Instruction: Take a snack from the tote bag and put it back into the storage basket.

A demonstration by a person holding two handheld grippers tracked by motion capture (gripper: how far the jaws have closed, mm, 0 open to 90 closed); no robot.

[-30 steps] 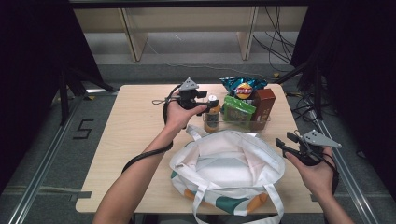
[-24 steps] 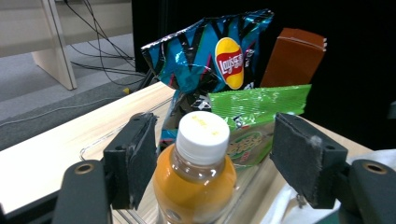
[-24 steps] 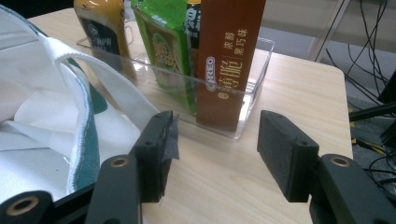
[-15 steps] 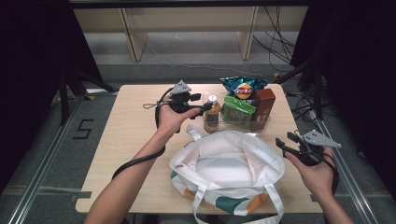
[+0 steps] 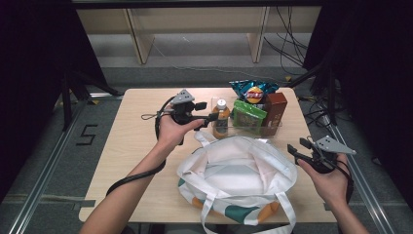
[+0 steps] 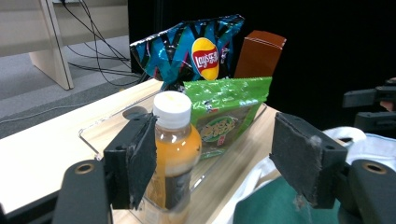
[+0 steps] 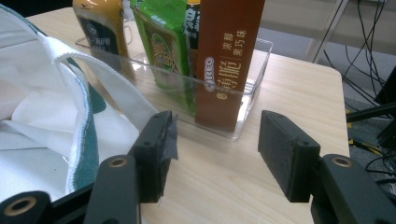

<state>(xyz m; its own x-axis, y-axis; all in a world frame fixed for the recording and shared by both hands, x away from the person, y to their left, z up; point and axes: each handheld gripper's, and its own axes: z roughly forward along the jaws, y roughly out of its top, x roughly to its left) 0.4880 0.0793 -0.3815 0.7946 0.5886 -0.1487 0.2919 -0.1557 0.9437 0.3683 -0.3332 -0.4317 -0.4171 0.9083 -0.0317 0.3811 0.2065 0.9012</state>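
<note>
Bottle (image 6: 173, 154) stands upright in the clear tray (image 6: 100, 140), just ahead of the left gripper (image 5: 207, 117), beside its left pad (image 6: 140, 158), not yet between the 2 spread jaws. Right gripper (image 5: 302, 150) hovers farther off, jaws apart and empty, beside the tote bag (image 5: 238, 170).

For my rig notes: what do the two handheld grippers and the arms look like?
Both the left gripper and the right gripper are black with flat black padded jaws, a grey three-cornered plate on top and a trailing black cable. The forearms are bare, no sleeves visible.
</note>
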